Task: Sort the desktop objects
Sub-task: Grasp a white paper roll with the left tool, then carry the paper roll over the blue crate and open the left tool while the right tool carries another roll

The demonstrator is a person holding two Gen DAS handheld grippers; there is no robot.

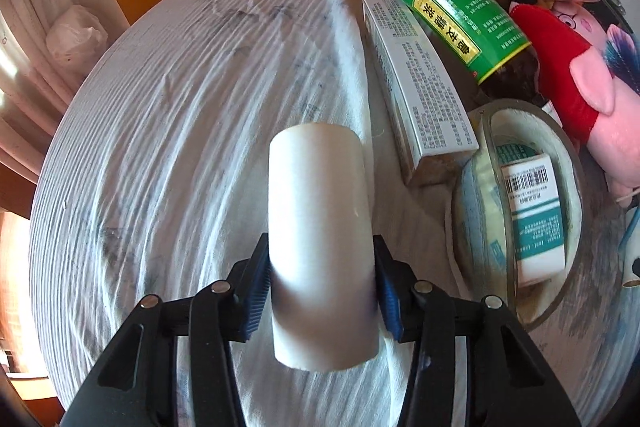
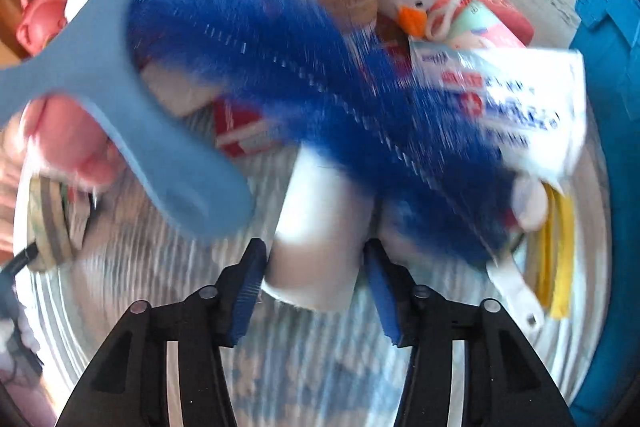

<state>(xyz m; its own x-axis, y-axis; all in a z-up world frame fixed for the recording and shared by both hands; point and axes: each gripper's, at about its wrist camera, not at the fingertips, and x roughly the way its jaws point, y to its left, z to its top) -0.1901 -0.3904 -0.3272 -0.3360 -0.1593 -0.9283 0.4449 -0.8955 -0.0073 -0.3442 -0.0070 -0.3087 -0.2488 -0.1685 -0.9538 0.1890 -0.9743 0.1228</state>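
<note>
White roll (image 1: 320,239) sits pinched in the left gripper (image 1: 322,291); its smooth, round sides could slip between those pads.

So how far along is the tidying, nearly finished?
Hardly begun, it seems. Nothing looks sorted yet. In hand: the left claw grips a white cylinder, and the right claw closes around a white tube under a blue brush. Left: the brown bottle, grey box and plush toys remain piled.

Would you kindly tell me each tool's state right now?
Left tool: shut on the white cylinder.
Right tool: around a white tube; grip unclear.
</note>
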